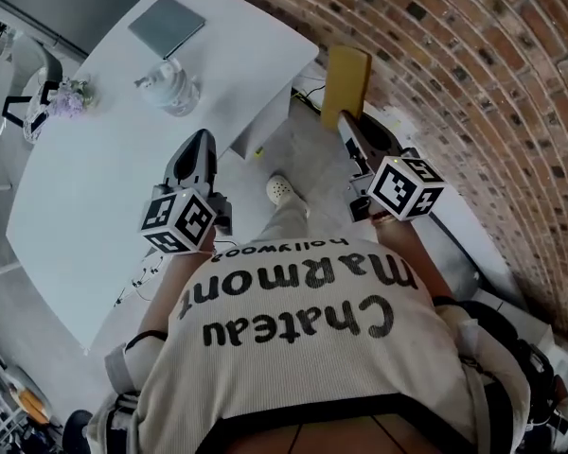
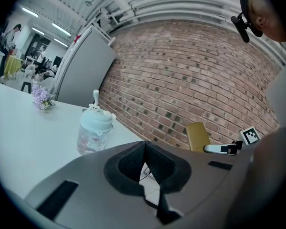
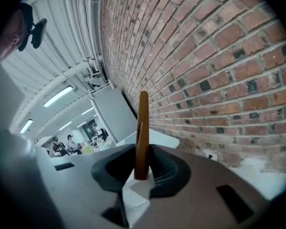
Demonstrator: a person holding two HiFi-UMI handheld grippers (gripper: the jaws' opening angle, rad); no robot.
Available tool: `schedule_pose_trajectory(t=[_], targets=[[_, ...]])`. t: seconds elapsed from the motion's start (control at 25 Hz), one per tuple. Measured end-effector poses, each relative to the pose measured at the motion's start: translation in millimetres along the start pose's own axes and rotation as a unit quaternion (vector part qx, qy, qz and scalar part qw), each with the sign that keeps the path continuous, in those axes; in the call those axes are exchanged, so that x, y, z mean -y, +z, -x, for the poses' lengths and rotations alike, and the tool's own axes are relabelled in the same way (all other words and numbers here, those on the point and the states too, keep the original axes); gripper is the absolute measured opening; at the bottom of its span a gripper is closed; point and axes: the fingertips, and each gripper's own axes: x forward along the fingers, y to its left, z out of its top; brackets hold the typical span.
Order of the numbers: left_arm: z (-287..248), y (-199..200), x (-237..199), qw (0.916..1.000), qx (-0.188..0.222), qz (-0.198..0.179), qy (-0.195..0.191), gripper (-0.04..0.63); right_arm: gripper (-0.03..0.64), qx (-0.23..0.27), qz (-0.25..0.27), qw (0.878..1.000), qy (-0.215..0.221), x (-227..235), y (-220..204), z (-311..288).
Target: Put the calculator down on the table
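1. Calculator (image 1: 346, 78), a yellow slab, is held in the air near the brick wall (image 1: 473, 74), past the table's end and not on it.
2. White table (image 1: 104, 187) stretches along the left of the head view.
3. The person's pale, lettered shirt (image 1: 303, 348) fills the lower part of that view, with a white shoe (image 1: 280, 190) on the floor below.
4. Right gripper (image 1: 348, 126) has its jaws clamped on the calculator's lower end, and the slab stands edge-on and upright between the pads (image 3: 155, 168).
5. Left gripper (image 1: 199, 140) hangs over the table's near edge, jaws together, with nothing between them.
6. A flat grey slab (image 1: 167, 25) lies at the table's far end.
7. A clear bottle (image 1: 173, 88) with a pale lid stands nearer.
8. Small lilac flowers (image 1: 69, 99) sit at the table's left edge.
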Motion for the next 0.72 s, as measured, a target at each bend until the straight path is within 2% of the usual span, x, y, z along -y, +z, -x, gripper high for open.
schedule_pose_trajectory(t=[0.32, 0.48, 0.72], targets=[[-70.9, 33.1, -24.2, 0.9998, 0.01, 0.014, 0.011, 0.003, 0.089, -0.013, 0.008, 1.0, 0.018, 18.1, 44.0, -80.5], [-99.9, 46.3, -20.2, 0.9997, 0.005, 0.026, -0.002, 0.003, 0.089, -0.027, 0.018, 0.999, 0.027, 18.4, 64.1, -119.6], [-124.5, 46.6, -17.2, 0.9996, 0.0, 0.026, -0.008, 0.003, 0.089, -0.02, 0.025, 0.997, 0.07, 9.1, 87.4, -154.1]])
